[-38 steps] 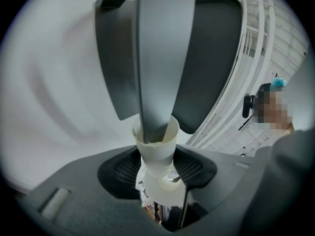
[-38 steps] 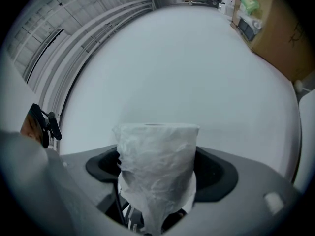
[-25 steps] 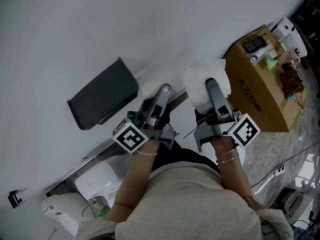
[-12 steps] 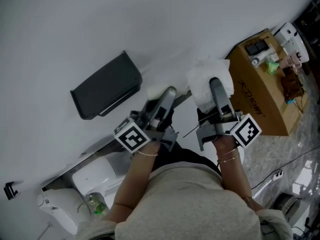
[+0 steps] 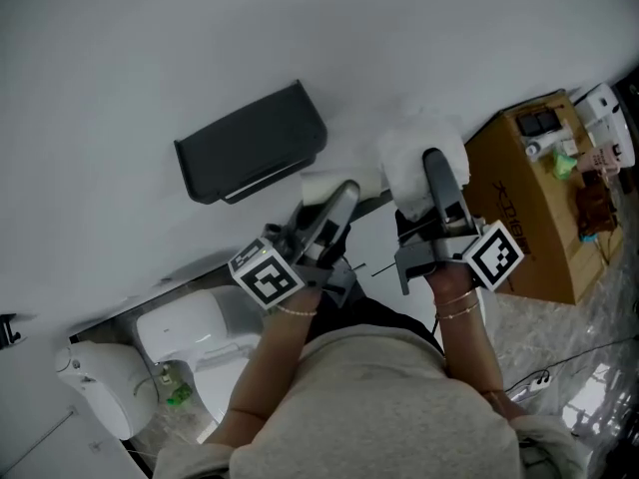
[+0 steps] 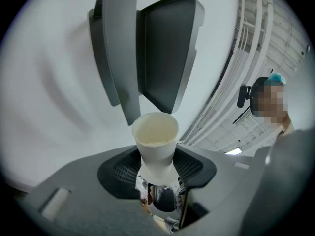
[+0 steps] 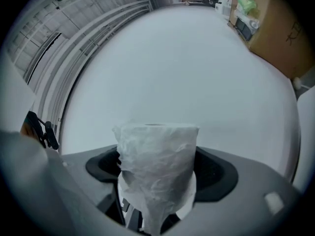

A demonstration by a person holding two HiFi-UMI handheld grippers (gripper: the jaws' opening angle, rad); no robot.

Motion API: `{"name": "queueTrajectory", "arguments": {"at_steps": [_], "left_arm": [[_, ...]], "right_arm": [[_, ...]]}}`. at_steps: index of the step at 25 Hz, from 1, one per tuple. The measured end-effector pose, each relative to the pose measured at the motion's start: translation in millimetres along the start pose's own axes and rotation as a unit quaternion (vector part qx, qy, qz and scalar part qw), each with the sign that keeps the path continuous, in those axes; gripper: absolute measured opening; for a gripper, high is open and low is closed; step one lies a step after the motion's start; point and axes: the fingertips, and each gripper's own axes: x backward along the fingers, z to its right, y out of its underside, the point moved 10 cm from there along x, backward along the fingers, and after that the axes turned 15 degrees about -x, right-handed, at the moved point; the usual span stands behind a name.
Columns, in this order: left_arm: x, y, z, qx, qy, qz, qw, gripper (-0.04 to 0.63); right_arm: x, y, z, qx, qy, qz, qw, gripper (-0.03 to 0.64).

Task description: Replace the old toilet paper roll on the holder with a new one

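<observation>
Just below the holder (image 5: 250, 140), my left gripper (image 6: 157, 173) pinches the empty tube (image 6: 155, 132), probably light and crushable. My right gripper (image 7: 156, 186) squeezes the soft, plastic-wrapped roll (image 7: 156, 151) across its sides.

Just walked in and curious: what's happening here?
A person is swapping toilet paper with two handheld tools. The left claw grips the empty cardboard tube, and the right claw grips a plastic-wrapped new roll. Both are held up near the dark holder on the wall; the new roll is not on it yet.
</observation>
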Motion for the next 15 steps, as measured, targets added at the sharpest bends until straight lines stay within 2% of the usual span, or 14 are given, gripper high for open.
{"name": "queueTrajectory", "arguments": {"at_steps": [5, 11, 15], "left_arm": [[19.9, -8.1, -0.3, -0.017, -0.022, 0.013, 0.9995, 0.209], [36.3, -10.4, -1.0, -0.019, -0.038, 0.028, 0.9987, 0.209], [62.3, -20.5, -7.5, -0.016, -0.039, 0.037, 0.9984, 0.209]], "right_arm": [[-18.2, 13.8, 4.4, -0.014, -0.003, -0.035, 0.999, 0.43], [-31.2, 26.8, 10.2, -0.025, 0.005, -0.067, 0.997, 0.43], [-43.5, 55.5, 16.2, -0.026, 0.016, -0.083, 0.996, 0.43]]}}
